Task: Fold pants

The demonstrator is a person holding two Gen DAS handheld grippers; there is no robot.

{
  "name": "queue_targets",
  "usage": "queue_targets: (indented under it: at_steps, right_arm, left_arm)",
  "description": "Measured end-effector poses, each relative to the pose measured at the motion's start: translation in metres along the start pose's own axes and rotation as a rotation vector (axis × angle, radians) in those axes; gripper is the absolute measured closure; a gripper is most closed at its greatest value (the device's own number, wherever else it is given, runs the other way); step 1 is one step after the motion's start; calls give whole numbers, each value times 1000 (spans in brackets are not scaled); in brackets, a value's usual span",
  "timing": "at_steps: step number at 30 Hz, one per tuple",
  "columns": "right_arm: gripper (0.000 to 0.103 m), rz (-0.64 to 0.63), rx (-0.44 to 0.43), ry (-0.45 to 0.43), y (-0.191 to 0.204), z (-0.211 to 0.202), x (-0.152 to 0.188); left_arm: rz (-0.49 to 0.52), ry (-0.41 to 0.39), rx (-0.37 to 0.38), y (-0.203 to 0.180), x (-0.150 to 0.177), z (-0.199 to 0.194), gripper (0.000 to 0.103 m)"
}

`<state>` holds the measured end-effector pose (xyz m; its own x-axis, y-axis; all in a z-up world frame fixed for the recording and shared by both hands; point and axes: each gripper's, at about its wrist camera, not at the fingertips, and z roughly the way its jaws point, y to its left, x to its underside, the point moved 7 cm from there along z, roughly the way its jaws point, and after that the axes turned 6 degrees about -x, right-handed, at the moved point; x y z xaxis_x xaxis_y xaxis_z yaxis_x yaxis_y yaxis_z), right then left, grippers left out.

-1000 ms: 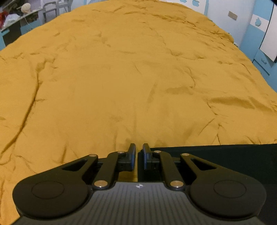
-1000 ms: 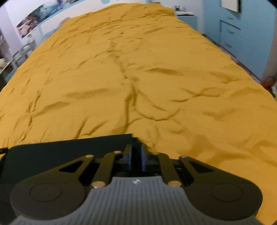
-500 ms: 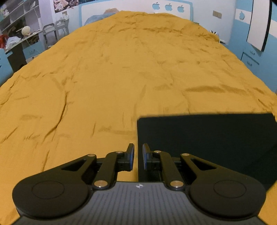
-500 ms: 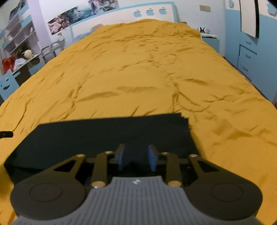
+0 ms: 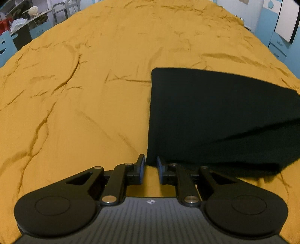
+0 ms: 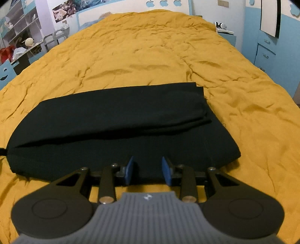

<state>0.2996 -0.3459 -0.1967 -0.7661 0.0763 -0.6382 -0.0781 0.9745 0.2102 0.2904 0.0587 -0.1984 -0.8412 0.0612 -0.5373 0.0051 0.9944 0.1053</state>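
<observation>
the black pants are being seen folded on the yellow bedspread; their stacked right edge is shown only in the right view. the left gripper is being opened narrowly at the pants' left corner, nothing gripped. the right gripper is being opened wider at the near edge, empty.

A mustard-yellow bedspread covers a wide bed, rumpled all over with shallow creases and a longer ridge running along its left half. At the far end stands a white headboard with blue apple cut-outs. Along the right wall are blue drawers and a dark-edged white panel – its nature unclear. A low blue nightstand beside the bed's far corner carries small objects too blurred to name. On the left, open shelves hold clutter, a cluttered desk bears a pale round ball, and a metal chair stands just beyond – posters hang above.
</observation>
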Motion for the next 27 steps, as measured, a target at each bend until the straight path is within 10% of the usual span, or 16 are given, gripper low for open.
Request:
queue_targets:
  at_steps: [10,18,27]
  right_arm:
    - [66,87,-108,-54,18,-23,-16]
    - [66,66,-173,-66,43,-14,-24]
    - [96,-21,-212,-36,93,26,-29]
  left_arm:
    - [-333,-111,190,35,-23,-16,50]
    - [-569,1,319,48,-12,32,50]
    - [-654,12,393,47,-9,43,65]
